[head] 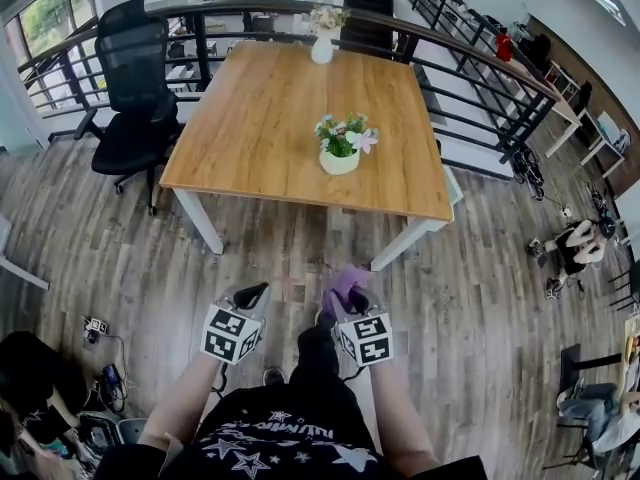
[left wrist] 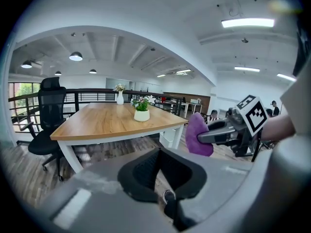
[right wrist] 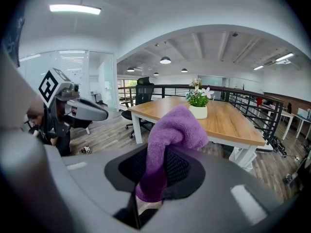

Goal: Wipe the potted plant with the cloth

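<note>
A potted plant (head: 340, 146) with green leaves and pale flowers in a white pot stands near the front of the wooden table (head: 260, 138); it also shows as the potted plant (left wrist: 142, 109) and the potted plant (right wrist: 198, 104). My right gripper (head: 347, 294) is shut on a purple cloth (right wrist: 170, 144), which bunches up above the jaws; the cloth (left wrist: 198, 134) shows from the side too. My left gripper (head: 254, 295) is shut with nothing in it. Both grippers hang over the floor, well short of the table.
A white vase with flowers (head: 323, 36) stands at the table's far edge. A black office chair (head: 135, 98) sits left of the table. A dark railing (head: 470, 78) runs behind and to the right. People sit at the right (head: 575, 248). Cables and gear (head: 95, 368) lie at lower left.
</note>
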